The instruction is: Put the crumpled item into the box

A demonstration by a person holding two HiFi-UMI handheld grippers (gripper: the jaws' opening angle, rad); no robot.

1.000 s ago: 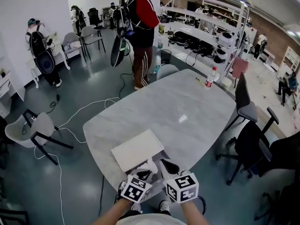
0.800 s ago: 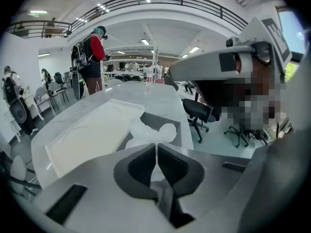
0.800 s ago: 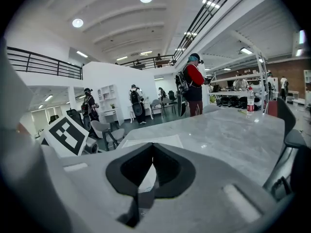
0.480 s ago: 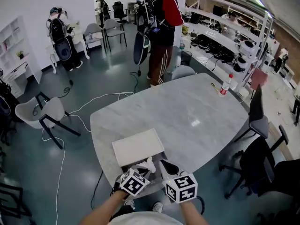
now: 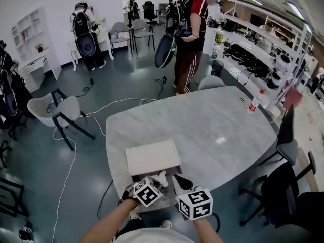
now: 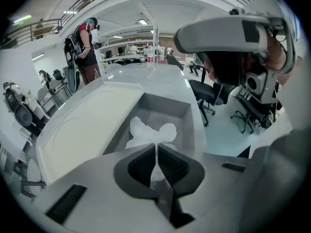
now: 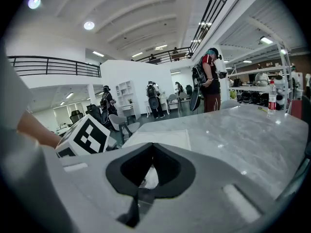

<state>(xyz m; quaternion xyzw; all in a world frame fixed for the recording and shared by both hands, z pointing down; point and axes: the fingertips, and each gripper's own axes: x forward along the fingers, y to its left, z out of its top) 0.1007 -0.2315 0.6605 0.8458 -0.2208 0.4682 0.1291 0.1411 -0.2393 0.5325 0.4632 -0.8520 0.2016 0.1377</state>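
A shallow grey box (image 5: 143,176) lies at the table's near edge, its white lid (image 5: 152,157) folded open behind it. My left gripper (image 6: 155,152) is shut on the white crumpled item (image 6: 147,131), which hangs over the box's grey inside (image 6: 167,111). From the head view the crumpled item (image 5: 161,177) shows just past the left gripper (image 5: 154,183). My right gripper (image 5: 177,180) sits close beside it on the right, jaws shut. In the right gripper view the tips (image 7: 152,148) meet, and a white scrap (image 7: 148,178) shows behind them.
The grey marble table (image 5: 212,130) stretches away, with a bottle (image 5: 255,101) at its far right. A person (image 5: 192,34) stands beyond the far edge. Office chairs (image 5: 283,135) stand to the right, another chair (image 5: 55,113) and floor cables (image 5: 71,156) to the left.
The head view has swung to the left. Both grippers stay at the box's near end, the left still holding the crumpled item.
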